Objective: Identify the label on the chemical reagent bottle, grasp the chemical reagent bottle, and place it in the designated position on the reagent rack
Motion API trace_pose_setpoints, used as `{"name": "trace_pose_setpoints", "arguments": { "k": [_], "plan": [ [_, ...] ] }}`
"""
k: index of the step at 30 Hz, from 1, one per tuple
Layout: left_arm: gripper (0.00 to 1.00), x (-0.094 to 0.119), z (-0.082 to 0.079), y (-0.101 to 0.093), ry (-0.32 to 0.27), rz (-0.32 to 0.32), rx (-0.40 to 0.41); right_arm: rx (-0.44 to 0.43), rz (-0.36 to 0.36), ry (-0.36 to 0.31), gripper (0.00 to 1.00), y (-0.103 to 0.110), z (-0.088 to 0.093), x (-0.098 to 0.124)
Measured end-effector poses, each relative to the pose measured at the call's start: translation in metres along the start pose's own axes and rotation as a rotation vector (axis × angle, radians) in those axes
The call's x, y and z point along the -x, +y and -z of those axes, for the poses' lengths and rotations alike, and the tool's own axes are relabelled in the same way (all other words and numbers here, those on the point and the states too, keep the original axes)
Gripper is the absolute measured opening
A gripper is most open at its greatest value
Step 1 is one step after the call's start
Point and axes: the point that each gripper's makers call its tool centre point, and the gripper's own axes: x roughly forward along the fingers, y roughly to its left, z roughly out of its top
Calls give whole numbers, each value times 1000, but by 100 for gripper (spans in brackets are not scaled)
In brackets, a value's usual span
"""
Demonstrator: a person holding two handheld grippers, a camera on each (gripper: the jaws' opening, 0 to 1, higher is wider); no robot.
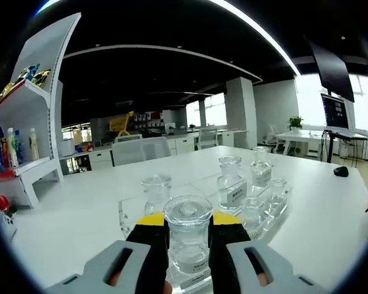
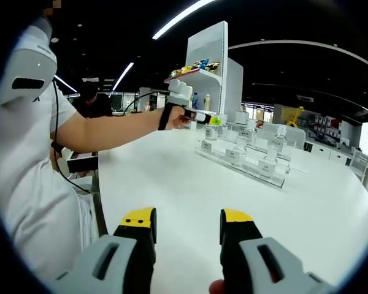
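A clear glass reagent bottle [image 1: 188, 242] with a round stopper and a small white label stands upright between my left gripper's yellow-tipped jaws; the left gripper [image 1: 188, 219] is shut on it. It hangs over the near end of a clear acrylic reagent rack [image 1: 127, 215], which holds several similar labelled bottles [image 1: 231, 184]. The right gripper view shows the left gripper [image 2: 212, 120], held in a person's hand, at one end of the rack [image 2: 281, 182] with the bottle [image 2: 211, 131]. My right gripper [image 2: 187, 219] is open over bare table, well short of the rack.
A white table [image 1: 80, 208] carries everything. A white shelf unit [image 1: 34, 165] with coloured bottles stands at one end of it. A black mouse [image 1: 340, 171] lies at the far right, near a monitor [image 1: 335, 110]. The person's arm [image 2: 104, 131] reaches across the table.
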Motion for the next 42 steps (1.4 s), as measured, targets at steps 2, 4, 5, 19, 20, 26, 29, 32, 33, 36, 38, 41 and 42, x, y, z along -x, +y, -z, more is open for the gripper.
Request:
{"name": "trace_pose_setpoints", "arguments": {
  "k": [2, 4, 5, 19, 20, 26, 29, 32, 33, 36, 38, 41, 42],
  "plan": [
    [24, -1, 0, 1, -3, -5, 1, -2, -3, -4, 40, 0, -1, 0],
    [24, -3, 0, 2, -8, -10, -5, -4, -3, -1, 40, 0, 0, -1],
    [24, -3, 0, 3, -6, -16, -7, -3, -2, 3, 40, 0, 1, -2],
    [25, -4, 6, -1, -2, -57, -49, -1, -11, -1, 40, 3, 0, -4],
    [25, -4, 9, -2, 0, -65, -39, -2, -10, 1, 40, 3, 1, -4],
    [25, -7, 24, -4, 15, -78, -38, -11, -1, 0, 40, 1, 2, -3],
    [25, -9, 32, -4, 29, -89, -48, -9, -5, -3, 40, 2, 2, -3],
    [25, -11, 36, -3, 37, -96, -45, -13, 5, 2, 40, -1, 4, -2],
    [25, -11, 35, -3, 35, -98, -45, -15, 7, 2, 40, -1, 5, -2],
    [25, -12, 38, -1, 40, -104, -44, -17, 6, 2, 40, -1, 5, -2],
    [25, -13, 40, -1, 47, -115, -41, -15, 5, 3, 40, -1, 6, -2],
    [25, -13, 42, 0, 53, -126, -33, -16, 5, 3, 40, 0, 6, -2],
    [25, -12, 43, 0, 61, -129, -29, -15, 5, 5, 40, 0, 7, -2]
  ]
}}
